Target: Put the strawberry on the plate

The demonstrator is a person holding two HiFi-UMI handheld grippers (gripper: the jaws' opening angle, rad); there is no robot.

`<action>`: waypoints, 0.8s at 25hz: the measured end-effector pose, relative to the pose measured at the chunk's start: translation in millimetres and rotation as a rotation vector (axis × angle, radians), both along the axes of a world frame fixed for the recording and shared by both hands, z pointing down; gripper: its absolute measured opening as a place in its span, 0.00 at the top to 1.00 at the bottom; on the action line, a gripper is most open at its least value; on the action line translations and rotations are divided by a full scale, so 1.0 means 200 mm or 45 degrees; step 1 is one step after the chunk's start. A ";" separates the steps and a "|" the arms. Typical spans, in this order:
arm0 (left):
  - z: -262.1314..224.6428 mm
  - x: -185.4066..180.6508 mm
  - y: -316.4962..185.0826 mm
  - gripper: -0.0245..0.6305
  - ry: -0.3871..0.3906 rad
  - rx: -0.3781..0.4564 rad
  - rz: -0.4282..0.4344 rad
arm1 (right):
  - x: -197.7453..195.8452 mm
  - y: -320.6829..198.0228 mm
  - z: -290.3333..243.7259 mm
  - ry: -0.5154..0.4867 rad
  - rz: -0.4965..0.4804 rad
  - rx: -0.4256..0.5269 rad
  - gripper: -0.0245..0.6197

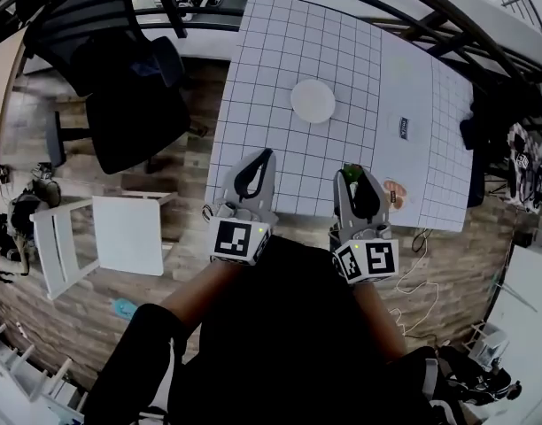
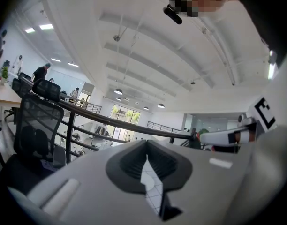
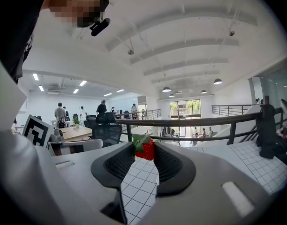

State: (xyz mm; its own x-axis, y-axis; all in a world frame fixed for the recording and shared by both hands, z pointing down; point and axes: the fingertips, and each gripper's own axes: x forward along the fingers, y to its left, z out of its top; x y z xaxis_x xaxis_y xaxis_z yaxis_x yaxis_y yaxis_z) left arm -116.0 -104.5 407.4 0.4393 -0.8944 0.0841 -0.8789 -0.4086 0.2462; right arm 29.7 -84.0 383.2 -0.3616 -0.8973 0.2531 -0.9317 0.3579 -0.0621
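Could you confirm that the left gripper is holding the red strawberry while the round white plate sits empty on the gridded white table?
Not quite: the right gripper holds the red strawberry between its jaw tips, as the right gripper view shows. The round white plate does sit empty on the gridded white table.

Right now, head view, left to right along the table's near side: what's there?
White chair → left claw, shut on nothing → plate, farther back on the table → right claw, shut on the strawberry.
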 end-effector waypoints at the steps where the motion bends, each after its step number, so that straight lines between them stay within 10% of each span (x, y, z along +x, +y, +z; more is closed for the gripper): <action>1: 0.02 -0.03 0.01 0.95 0.007 -0.003 -0.009 | -0.02 0.00 0.01 0.000 -0.004 0.002 0.75; 20: 0.08 -0.25 0.00 0.95 0.008 -0.023 -0.114 | -0.26 -0.04 0.12 0.011 -0.112 -0.068 0.75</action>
